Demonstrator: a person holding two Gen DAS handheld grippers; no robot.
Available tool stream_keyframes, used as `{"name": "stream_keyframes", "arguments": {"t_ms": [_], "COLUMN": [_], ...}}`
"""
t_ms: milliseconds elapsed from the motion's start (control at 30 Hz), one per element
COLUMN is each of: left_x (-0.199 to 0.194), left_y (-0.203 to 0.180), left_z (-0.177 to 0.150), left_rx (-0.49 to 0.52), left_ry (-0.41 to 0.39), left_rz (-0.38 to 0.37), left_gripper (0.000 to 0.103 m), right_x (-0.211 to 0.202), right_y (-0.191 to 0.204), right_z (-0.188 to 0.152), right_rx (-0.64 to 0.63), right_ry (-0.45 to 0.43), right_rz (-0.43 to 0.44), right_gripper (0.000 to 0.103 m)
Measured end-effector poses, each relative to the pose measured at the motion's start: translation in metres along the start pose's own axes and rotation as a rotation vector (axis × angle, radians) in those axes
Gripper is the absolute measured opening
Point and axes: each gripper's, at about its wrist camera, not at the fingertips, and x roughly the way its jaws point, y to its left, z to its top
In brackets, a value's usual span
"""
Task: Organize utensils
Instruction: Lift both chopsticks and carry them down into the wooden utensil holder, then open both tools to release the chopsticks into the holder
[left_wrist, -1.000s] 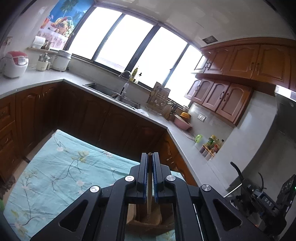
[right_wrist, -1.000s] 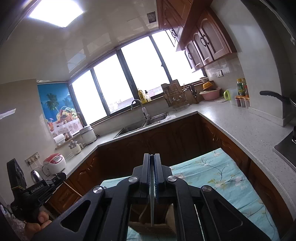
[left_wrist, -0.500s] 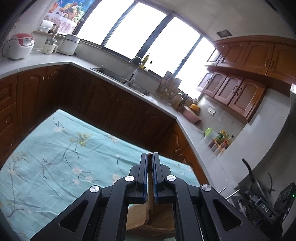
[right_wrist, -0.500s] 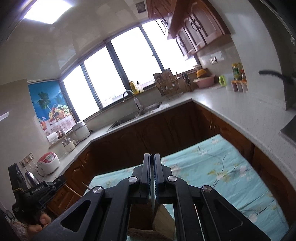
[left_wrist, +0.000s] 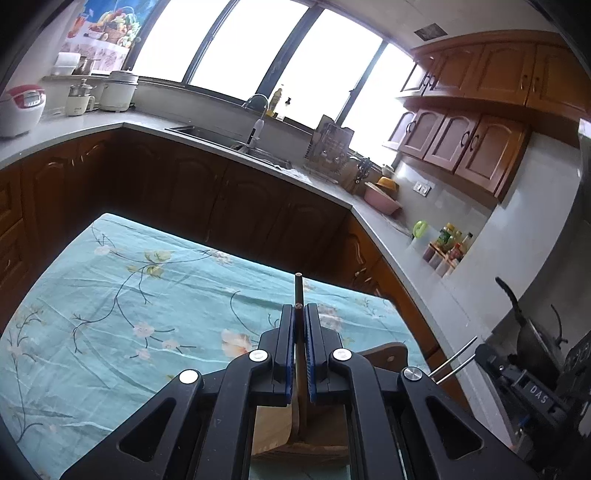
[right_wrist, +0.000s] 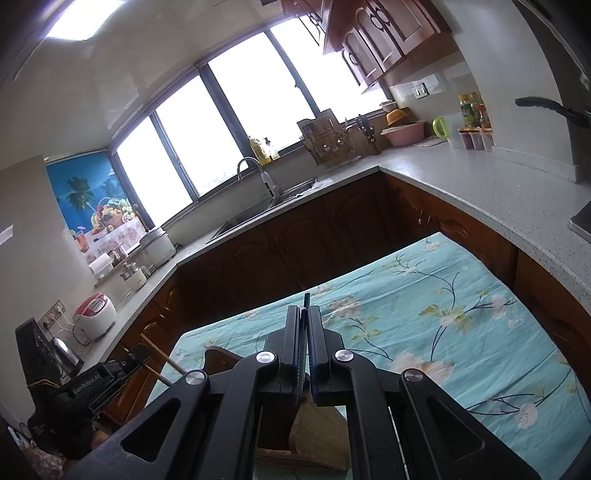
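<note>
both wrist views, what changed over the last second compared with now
Both hands came down toward the floral tablecloth, which fills more of each view now, while the windows sit higher. The left gripper stays clamped on a brown chopstick pair, the right gripper on a dark green chopstick pair; both pairs poke out further now. Nothing was released. The wooden utensil holder stays below both.

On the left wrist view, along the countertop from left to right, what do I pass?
Red-and-white rice cooker → small cream pot → white cooker → sink faucet → dish rack → pink basin → green-lidded jug → spice jars.
</note>
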Motion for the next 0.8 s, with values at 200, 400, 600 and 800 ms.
{"name": "stream_keyframes", "arguments": {"t_ms": [200, 400, 600, 800], "left_x": [-0.002, -0.003, -0.007, -0.015], "left_y": [-0.002, -0.003, -0.004, -0.006], "left_z": [-0.001, 0.0, 0.0, -0.002], "left_rx": [0.004, -0.003, -0.014, -0.007], "left_ry": [0.012, 0.023, 0.027, 0.027], "left_rz": [-0.003, 0.004, 0.011, 0.014], "left_gripper": [0.004, 0.008, 0.022, 0.054], "right_x": [0.002, 0.005, 0.004, -0.001], "right_y": [-0.001, -0.003, -0.01, -0.013], "right_z": [0.0, -0.001, -0.002, -0.003], "right_rx": [0.006, 0.017, 0.05, 0.072], "right_ry": [0.017, 0.027, 0.036, 0.027], "right_rz": [0.006, 0.014, 0.016, 0.027], "right_gripper": [0.006, 0.009, 0.031, 0.061]}}
